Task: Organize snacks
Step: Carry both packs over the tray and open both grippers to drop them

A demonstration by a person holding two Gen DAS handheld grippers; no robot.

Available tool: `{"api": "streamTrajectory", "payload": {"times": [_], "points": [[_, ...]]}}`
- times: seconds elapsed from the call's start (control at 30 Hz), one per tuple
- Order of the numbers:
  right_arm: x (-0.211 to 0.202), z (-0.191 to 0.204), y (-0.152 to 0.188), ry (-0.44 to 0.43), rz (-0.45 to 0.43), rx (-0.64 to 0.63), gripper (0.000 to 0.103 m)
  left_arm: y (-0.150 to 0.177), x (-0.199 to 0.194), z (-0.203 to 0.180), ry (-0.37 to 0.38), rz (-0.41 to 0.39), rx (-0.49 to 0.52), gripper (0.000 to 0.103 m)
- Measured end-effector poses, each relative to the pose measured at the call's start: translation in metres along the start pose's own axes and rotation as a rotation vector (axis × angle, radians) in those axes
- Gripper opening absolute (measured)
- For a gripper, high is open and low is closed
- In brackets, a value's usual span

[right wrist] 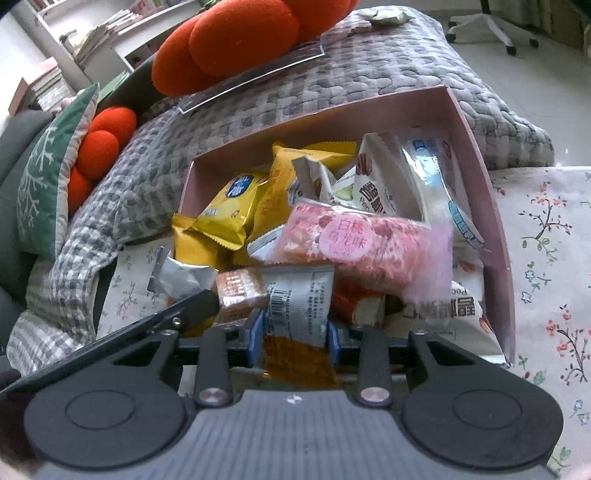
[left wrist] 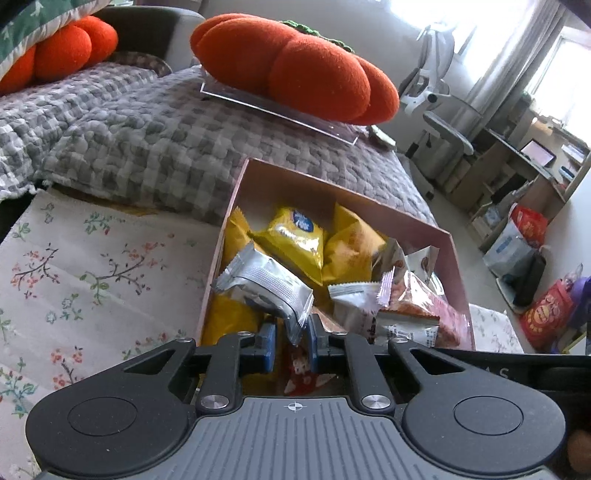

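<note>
Both grippers work over the pink box (left wrist: 456,258) of snacks — left gripper (left wrist: 290,341) fingers clamped on a silver packet (left wrist: 264,286), right gripper (right wrist: 295,334) fingers clamped on a white packet (right wrist: 299,299).

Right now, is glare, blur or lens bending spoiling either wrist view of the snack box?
Left wrist view: window blown out white, pink box walls bowed by the fisheye, packets sharp. Right wrist view: even light, pink peach packet smeared at its right end, barcode packet legible.

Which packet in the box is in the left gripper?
The silver packet, its crimped end between the left gripper pads; the others lie loose.
</note>
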State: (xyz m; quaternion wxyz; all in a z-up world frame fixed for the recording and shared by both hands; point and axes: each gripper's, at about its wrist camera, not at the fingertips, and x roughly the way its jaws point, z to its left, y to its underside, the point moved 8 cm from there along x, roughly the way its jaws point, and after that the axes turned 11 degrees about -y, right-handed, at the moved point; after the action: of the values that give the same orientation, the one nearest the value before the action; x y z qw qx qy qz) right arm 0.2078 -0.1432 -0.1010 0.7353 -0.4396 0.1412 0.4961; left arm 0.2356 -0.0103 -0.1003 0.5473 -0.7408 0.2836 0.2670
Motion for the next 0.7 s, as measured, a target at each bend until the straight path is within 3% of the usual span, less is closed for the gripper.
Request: {"api": "streamTrajectory", "payload": {"times": [0.23, 0.3, 0.43, 0.57, 0.7], "points": [[-0.014, 0.000, -0.012, -0.004, -0.104, 0.014, 0.029, -0.002, -0.006, -0.004, 0.088, -0.002, -0.016, 0.019], [-0.022, 0.001, -0.017, 0.001, -0.152, 0.010, 0.032, -0.003, -0.008, -0.007, 0.097, -0.007, -0.007, 0.024], [-0.023, 0.000, -0.015, 0.013, -0.151, -0.015, 0.034, -0.004, -0.012, -0.009, 0.100, -0.005, 0.008, 0.031], [-0.030, 0.002, -0.020, 0.024, -0.168, -0.043, 0.034, -0.010, -0.023, -0.007, 0.152, -0.002, -0.007, 0.048], [-0.045, -0.004, -0.027, 0.019, -0.212, -0.011, 0.036, -0.017, -0.037, -0.003, 0.197, -0.014, -0.021, 0.054]]}}
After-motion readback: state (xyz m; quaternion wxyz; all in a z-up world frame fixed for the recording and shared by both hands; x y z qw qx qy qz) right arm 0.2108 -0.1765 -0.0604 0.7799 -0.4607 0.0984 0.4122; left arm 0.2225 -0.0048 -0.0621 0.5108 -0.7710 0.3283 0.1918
